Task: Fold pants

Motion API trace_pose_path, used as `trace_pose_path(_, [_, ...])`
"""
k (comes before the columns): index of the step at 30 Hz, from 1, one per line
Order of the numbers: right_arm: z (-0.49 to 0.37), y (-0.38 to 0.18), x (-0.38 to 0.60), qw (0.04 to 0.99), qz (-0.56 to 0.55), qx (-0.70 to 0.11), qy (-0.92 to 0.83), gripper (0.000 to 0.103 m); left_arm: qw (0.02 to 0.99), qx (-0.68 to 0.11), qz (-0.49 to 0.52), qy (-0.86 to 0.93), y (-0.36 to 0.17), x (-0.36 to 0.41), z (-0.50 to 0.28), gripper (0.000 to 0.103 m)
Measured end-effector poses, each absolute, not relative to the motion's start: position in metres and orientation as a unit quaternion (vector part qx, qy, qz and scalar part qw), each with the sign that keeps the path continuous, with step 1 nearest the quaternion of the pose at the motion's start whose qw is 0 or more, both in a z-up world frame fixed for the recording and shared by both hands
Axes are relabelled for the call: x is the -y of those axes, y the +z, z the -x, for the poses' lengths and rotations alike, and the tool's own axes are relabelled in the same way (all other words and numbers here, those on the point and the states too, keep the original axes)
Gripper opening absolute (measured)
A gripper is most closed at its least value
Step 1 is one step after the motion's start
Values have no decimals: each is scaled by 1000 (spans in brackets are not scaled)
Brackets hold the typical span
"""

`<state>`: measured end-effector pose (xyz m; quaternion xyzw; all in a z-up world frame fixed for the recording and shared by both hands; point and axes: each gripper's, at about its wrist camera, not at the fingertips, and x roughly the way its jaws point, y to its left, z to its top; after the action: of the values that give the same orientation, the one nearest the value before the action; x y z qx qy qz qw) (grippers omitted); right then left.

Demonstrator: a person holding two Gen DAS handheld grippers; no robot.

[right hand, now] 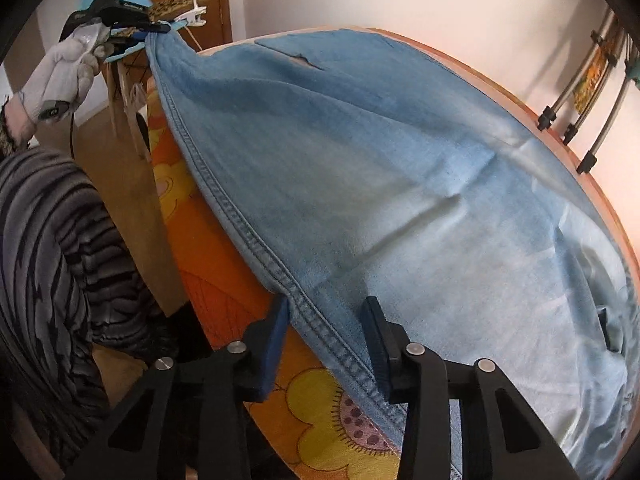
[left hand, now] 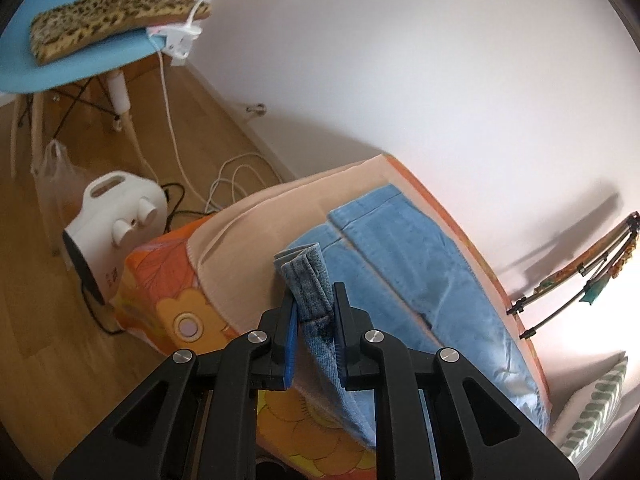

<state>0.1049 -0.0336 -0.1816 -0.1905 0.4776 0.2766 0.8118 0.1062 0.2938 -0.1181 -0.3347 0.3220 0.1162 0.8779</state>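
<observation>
Left gripper (left hand: 313, 292) first: its fingers (left hand: 289, 320) are clamped on a bunched hem of the jeans (left hand: 420, 264), thick stitched denim pinched between the blue pads and standing up past the tips. Over on the right gripper (right hand: 328, 308), the fingers (right hand: 376, 336) sit apart, straddling the double-stitched side seam of the jeans (right hand: 400, 180); there's clear space between the left pad and the cloth, so that's an open stance, not a pinch.

Moving out, the denim runs taut from the right gripper's seam up to the far corner, where the left gripper (right hand: 158, 29) has it pinched, with a gloved hand (right hand: 68, 68) on its handle. The rest of the light-blue jeans lie spread across the bed (left hand: 152, 272), on an orange floral cover and a beige blanket (left hand: 260, 216), legs side by side toward the wall.

Further out on the left: a white fan heater (left hand: 116, 224) on the wooden floor beside the bed, cables trailing, and a blue chair (left hand: 80, 68) carrying a leopard-print cushion (left hand: 112, 12). A striped sleeve (right hand: 52, 248) fills the right view's near edge.
</observation>
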Motion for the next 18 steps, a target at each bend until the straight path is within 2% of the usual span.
trace_pose_path(1, [-103, -179, 33, 815, 193, -472, 275, 20, 880, -318, 333, 115, -115, -293, -106, 13])
trace_pose_path(3, [-98, -172, 32, 826, 205, -455, 260, 0, 884, -310, 332, 113, -110, -292, -104, 13])
trace_pose_path(18, [-130, -81, 56, 902, 213, -345, 149, 0, 912, -273, 297, 74, -62, -266, -134, 13])
